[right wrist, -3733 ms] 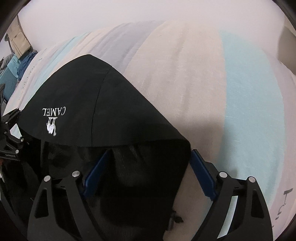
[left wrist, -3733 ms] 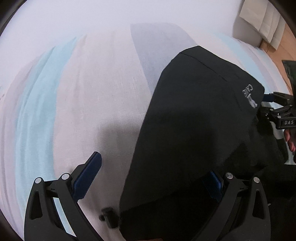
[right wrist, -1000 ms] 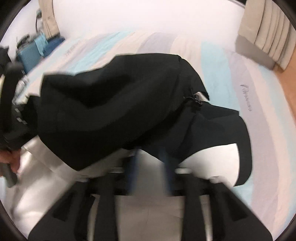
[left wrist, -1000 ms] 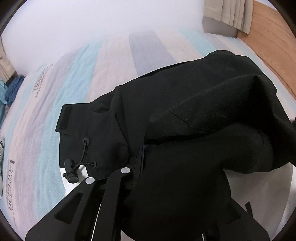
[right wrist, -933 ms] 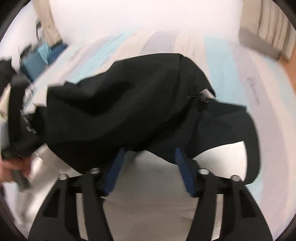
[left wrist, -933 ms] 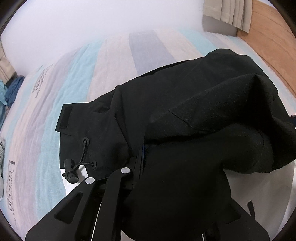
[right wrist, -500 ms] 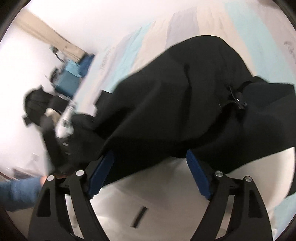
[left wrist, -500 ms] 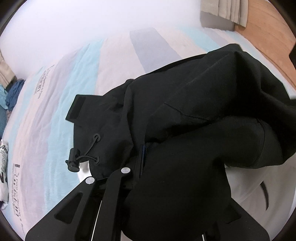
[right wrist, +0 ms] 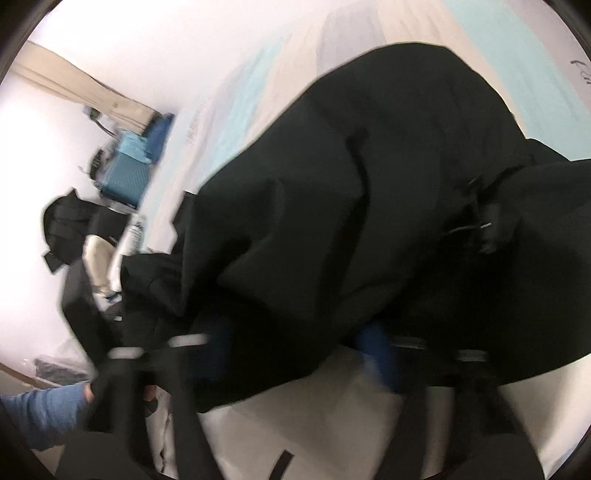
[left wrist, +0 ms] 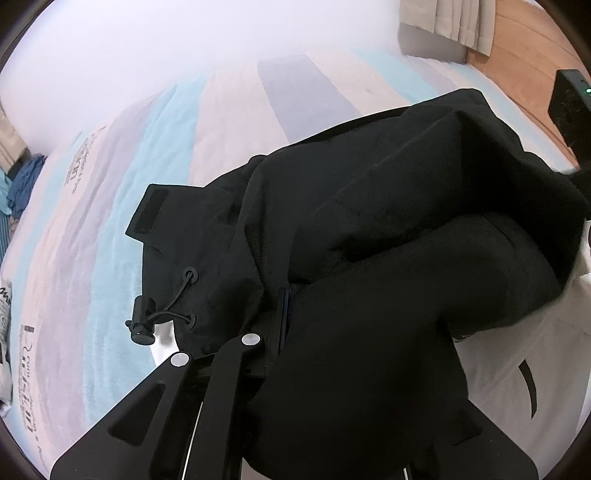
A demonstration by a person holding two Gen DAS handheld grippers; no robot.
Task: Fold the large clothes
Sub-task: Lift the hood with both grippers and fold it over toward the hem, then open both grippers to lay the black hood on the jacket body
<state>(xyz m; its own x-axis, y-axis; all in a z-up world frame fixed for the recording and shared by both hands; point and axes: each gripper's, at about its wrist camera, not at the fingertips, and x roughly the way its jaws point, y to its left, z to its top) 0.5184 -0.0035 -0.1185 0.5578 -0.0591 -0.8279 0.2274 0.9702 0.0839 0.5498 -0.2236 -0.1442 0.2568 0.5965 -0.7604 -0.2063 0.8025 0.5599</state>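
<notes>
While my left gripper [left wrist: 282, 317] stays pinched on the black jacket [left wrist: 388, 229] heaped on the striped bed [left wrist: 110, 258] ahead of it, my right gripper's [right wrist: 295, 339] jaws are closing around a blurred fold; I fear a thin bite slipping. Only the left view shows the drawcord toggle [left wrist: 142, 321] clearly

Home bedroom. Bed [left wrist: 122, 229] with striped sheet in blue, pink, grey takes most of view. Beige curtain [left wrist: 458, 22] hangs over wood floor [left wrist: 528, 62] at far corner. Blue suitcase [right wrist: 125, 173] with clothes on top stands beside bed. Plain white wall [left wrist: 147, 48] behind. Black jacket [left wrist: 369, 229] lies on bed.
</notes>
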